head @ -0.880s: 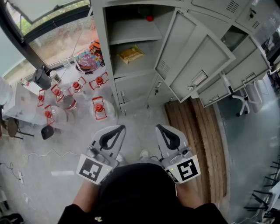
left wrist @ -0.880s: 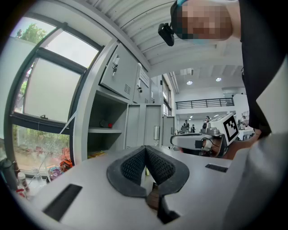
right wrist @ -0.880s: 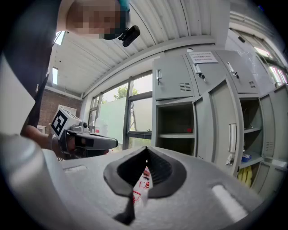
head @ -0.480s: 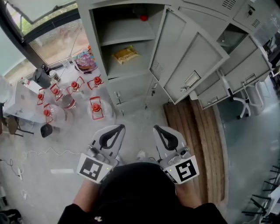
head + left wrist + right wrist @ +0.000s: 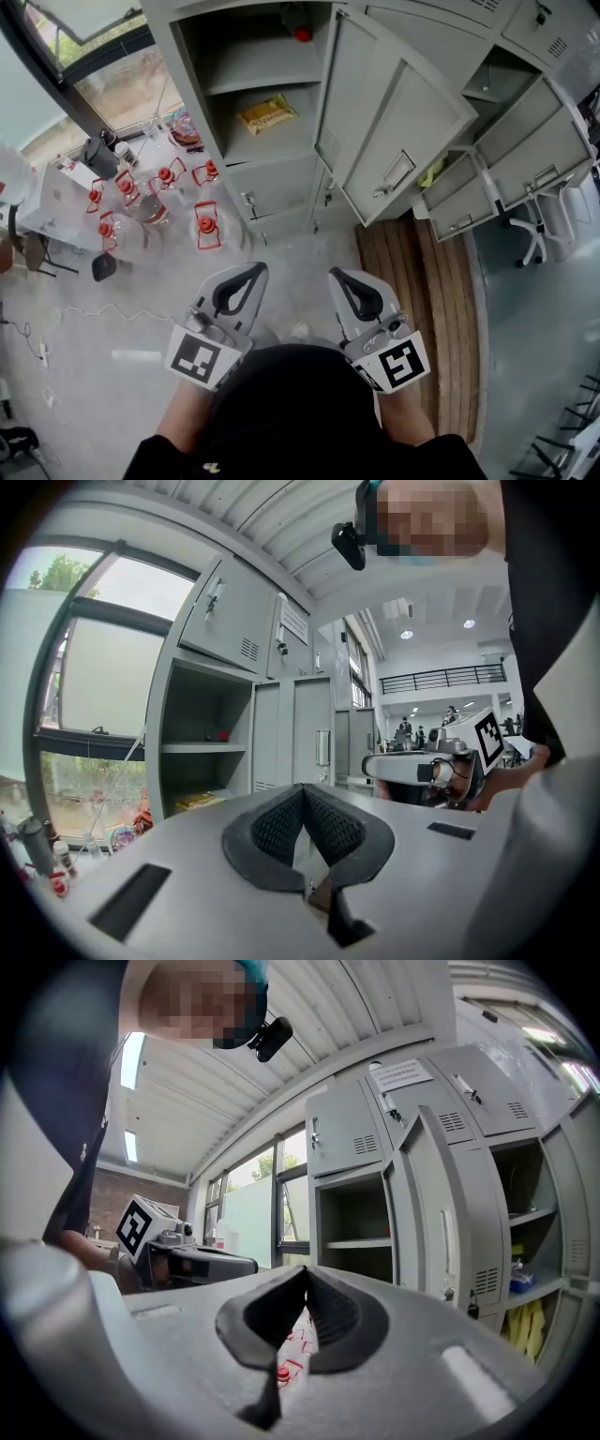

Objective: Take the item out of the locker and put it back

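Grey left hand-held gripper [image 5: 253,271], right hand-held gripper [image 5: 337,275], black pads [image 5: 279,829], marker cubes [image 5: 199,362]

1. The open grey metal locker [image 5: 192,112] at 12 o'clock is cut off by the head view's top edge.
2. The small red object [image 5: 303,35] on its top shelf is too small to identify.
3. The flat yellow packet [image 5: 267,113] on the shelf below carries print too small to read.
4. At 2 o'clock, a yellow-green thing [image 5: 431,172] shows only partly behind an open grey locker door [image 5: 403,122].
5. At 6 o'clock, the person's dark clothing [image 5: 291,412] covers the rear of the left claw [image 5: 253,271] and the right claw [image 5: 339,275].
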